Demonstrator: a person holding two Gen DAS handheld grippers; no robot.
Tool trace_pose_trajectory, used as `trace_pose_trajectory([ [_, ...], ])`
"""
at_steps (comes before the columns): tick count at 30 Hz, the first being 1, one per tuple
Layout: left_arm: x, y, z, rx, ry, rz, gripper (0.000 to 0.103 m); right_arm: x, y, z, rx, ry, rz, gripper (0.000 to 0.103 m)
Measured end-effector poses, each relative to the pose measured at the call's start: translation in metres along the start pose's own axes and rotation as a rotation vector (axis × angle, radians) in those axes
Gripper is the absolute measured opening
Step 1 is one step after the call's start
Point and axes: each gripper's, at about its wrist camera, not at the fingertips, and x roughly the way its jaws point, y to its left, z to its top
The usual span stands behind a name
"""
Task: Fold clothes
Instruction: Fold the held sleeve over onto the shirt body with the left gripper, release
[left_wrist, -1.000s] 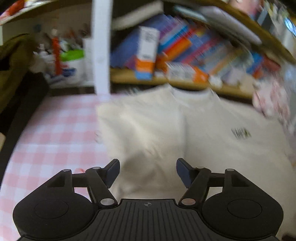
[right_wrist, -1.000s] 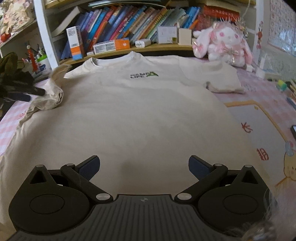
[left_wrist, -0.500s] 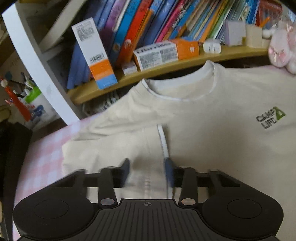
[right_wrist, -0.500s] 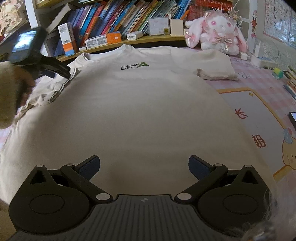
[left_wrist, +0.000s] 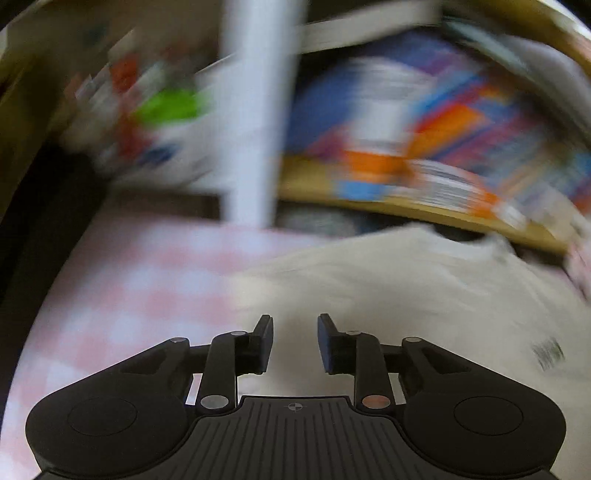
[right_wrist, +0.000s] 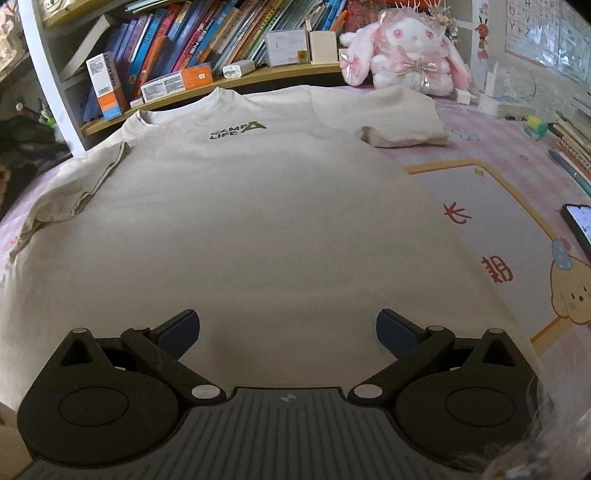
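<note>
Your T-shirt (right_wrist: 258, 221) lies flat on the desk (right_wrist: 498, 177), collar toward the bookshelf (right_wrist: 221, 79), long axis running away from you. Left sleeve (right_wrist: 85, 177) folded inward. Left gripper (left_wrist: 295, 339) opening, empty; right gripper (right_wrist: 288, 328) spread wide, empty, above the hem.

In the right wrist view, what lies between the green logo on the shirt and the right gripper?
Only bare cream fabric of the t-shirt lies between the logo and the open right gripper; the right wrist view shows this.
</note>
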Motion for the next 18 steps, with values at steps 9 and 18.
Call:
trace_pose_trajectory([
  [9, 0.031, 0.039, 0.010, -0.159, 0.057, -0.077, 0.000, 0.007, 0.013, -0.003, -0.075, 0.020, -0.052, 0.103],
  [18, 0.051, 0.027, 0.029, -0.014, 0.029, -0.008, 0.000, 0.008, 0.017, -0.004, -0.080, 0.024, -0.065, 0.103],
])
